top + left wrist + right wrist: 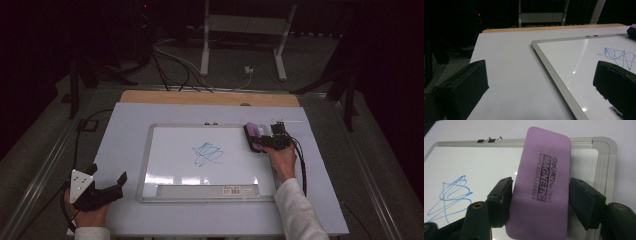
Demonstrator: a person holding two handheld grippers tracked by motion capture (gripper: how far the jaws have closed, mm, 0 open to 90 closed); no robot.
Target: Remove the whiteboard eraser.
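Left gripper (121, 181): idle at the near table (125, 130) edge, jaws spread, empty.
Right gripper (541, 195): jaws straddle the purple eraser (541, 187) on the whiteboard (474, 167) corner — right pad apart.
Risk: loose grip — eraser may slip, missing the blue scribble (207, 153).

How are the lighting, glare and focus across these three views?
High view: dim, surroundings nearly black, the whiteboard mirrors soft glare near its lower edge. Left gripper view: a pale streak and bright spots on the board, near jaws soft. Right gripper view: evenly lit, the print on the purple eraser sharp, the blue scribble clear.
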